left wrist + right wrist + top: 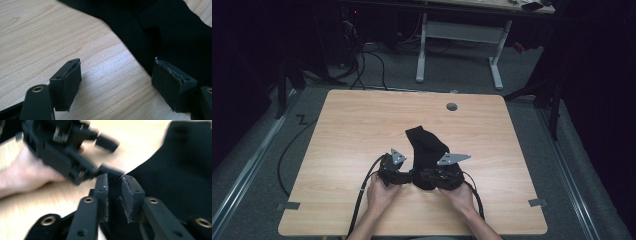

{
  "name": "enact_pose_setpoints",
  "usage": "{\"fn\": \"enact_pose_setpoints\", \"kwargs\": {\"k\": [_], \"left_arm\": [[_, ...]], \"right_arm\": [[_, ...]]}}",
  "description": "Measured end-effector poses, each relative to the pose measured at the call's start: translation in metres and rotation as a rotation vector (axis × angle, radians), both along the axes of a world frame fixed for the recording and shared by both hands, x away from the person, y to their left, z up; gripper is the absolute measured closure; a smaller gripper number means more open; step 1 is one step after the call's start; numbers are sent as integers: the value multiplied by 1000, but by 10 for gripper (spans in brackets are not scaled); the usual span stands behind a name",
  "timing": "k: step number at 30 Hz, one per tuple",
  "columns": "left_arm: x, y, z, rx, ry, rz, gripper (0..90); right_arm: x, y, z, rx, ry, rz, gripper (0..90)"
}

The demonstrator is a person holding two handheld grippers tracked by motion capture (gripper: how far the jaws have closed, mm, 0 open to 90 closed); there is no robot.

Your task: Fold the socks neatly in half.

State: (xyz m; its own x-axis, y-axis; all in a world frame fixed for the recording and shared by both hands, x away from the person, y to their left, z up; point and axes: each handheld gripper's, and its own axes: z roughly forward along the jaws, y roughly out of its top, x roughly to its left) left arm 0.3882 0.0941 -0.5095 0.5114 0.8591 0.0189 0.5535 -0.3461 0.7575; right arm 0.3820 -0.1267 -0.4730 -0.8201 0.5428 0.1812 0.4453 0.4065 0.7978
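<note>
Sock (426,150) is what you are working on: a black one, lying flat on the wooden table (352,125) near your edge, its far end pointing away from you and its near end tucked between your two tools. Your left gripper (117,82) stands wide open with bare wood between its jaws; in the left gripper view one pad (172,82) sits right at the edge of the fabric, and nothing is caught. Your right gripper (115,195) is over the sock's near end with its jaws partly apart; dark cloth lies in the narrow gap between them, but the pads do not look pressed onto it, so I would count it as not gripping. Expect the sock to be very light, limp and stretchy: it will fold, sag and drag on the wood rather than lift as one piece, and a thin single layer may slip out of a shallow pinch. It is not fragile. I would take it at an edge or a bunched fold near the close end, pushing the lower jaw under the cloth so both layers sit deep between the pads before you close.
</note>
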Motion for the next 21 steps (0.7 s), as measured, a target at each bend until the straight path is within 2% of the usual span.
{"fn": "enact_pose_setpoints", "kwargs": {"k": [3,5,6,7,9,10,12,16,18,21], "left_arm": [[0,0,0,0,0,0,243],[0,0,0,0,0,-1,244],[0,0,0,0,0,-1,245],[0,0,0,0,0,0,245],[0,-1,0,-1,-3,3,260],[-1,-1,0,-1,-6,-3,278],[-1,-1,0,-2,-6,-6,286],[-2,-1,0,-2,-9,-18,318],[-2,-1,0,-3,-9,-18,319],[-2,-1,0,-3,-9,-18,319]], "right_arm": [[6,-5,7,7,-23,-81,653],[11,-1,4,-38,-35,-114,646],[17,6,-5,-98,-30,-126,650],[17,6,-5,-98,-30,-126,650],[21,13,-15,-150,-29,-118,679],[22,17,-21,-179,-35,-94,706],[22,17,-25,-193,-38,-81,728],[22,11,-28,-190,-39,-53,854],[17,10,-28,-206,-57,-39,863],[9,10,-26,-216,-57,-14,864]]}}
